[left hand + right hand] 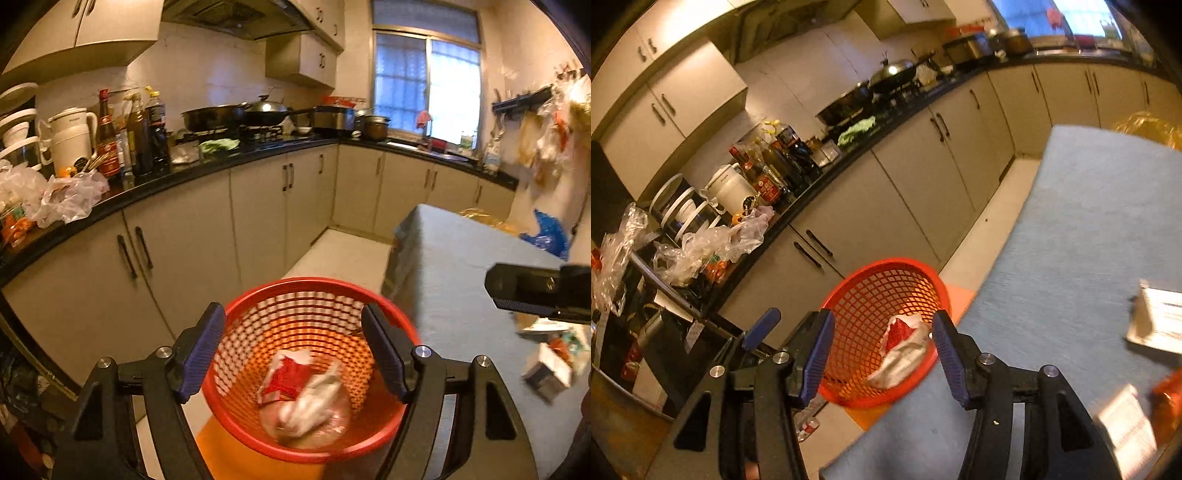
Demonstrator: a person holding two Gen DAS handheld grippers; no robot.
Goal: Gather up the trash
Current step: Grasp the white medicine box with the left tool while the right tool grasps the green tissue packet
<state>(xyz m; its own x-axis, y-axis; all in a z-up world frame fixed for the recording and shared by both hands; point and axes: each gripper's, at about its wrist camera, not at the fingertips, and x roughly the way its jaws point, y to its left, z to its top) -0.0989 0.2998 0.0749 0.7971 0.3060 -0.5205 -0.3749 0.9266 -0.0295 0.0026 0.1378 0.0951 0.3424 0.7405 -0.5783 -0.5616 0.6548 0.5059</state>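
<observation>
Both grippers, left (293,354) and right (882,354), hung spread and empty over the red bin (402,413) beside the table (1082,221) edge; bare floor (343,254) ran along the cabinets (258,206).

2 black grippers (293,350), ribbed blue pads (203,350), silver screws (421,350)

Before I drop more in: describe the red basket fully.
The red basket is round, looks like plastic, with lattice walls and a solid rim. It stands upright on the floor beside the blue-covered table, partly on an orange mat. Inside lie a red-and-white wrapper and crumpled white paper. No gripper touches it.
</observation>
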